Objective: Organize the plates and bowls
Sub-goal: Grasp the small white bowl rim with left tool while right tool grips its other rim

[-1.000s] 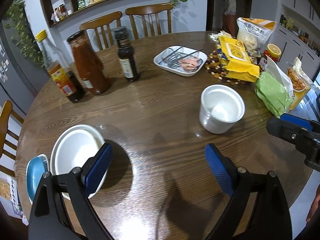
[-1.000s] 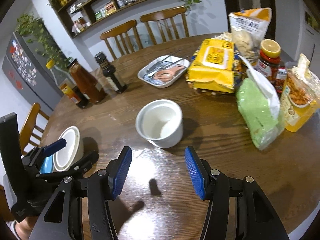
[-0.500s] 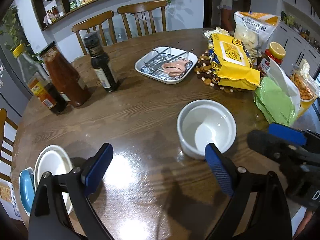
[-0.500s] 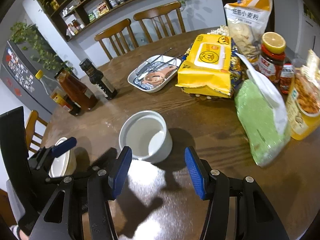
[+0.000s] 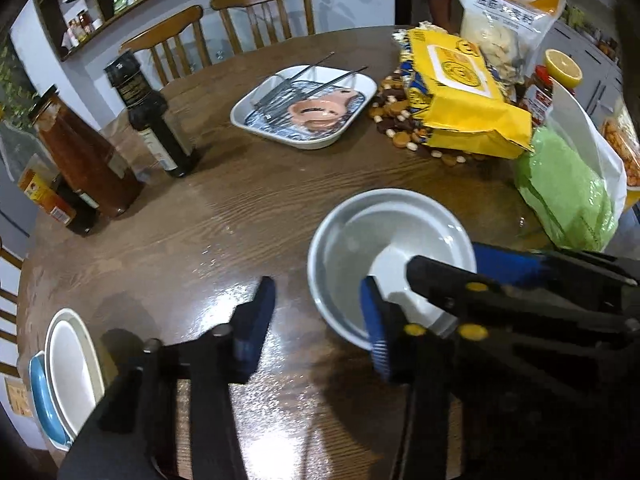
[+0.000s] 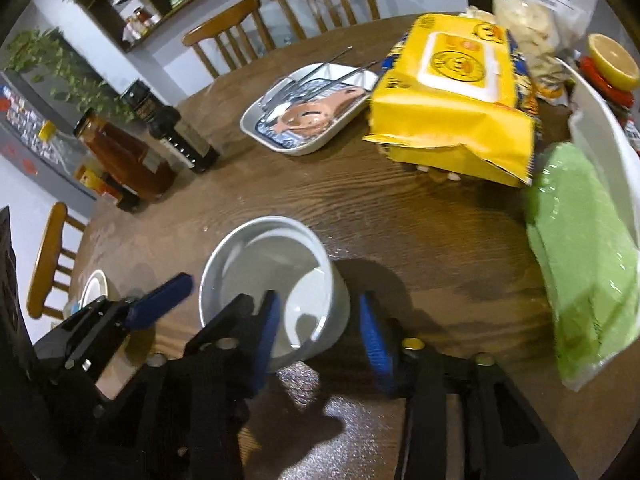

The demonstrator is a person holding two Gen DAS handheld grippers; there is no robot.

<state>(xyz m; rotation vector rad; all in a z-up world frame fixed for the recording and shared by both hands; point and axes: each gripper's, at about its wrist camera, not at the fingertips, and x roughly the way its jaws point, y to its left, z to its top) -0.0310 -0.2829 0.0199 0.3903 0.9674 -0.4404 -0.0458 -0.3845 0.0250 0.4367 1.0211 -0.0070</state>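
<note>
A deep white bowl [image 5: 360,240] stands on the round wooden table [image 5: 248,216], with both grippers at its near rim. My left gripper [image 5: 316,324] straddles the bowl's near-left wall: one blue pad [image 5: 374,328] is inside, the other outside with a gap. Its jaws are closing. My right gripper [image 6: 320,334] straddles the right wall of the bowl [image 6: 264,256], left pad inside and right pad just clear of it, jaws also closing. A white bowl stacked on a blue plate [image 5: 68,368] sits at the table's left edge.
A white rectangular dish [image 5: 352,120] with utensils and a pink piece lies at the back. Sauce bottles [image 5: 160,120] stand at the back left. A yellow pack [image 5: 460,96], loose nuts, a green bag [image 5: 568,196] and jars crowd the right side. Chairs stand behind.
Both grippers have come forward and down onto the white bowl, the left one swinging right, away from the stack. Both pairs of jaws have narrowed around the bowl's wall.
</note>
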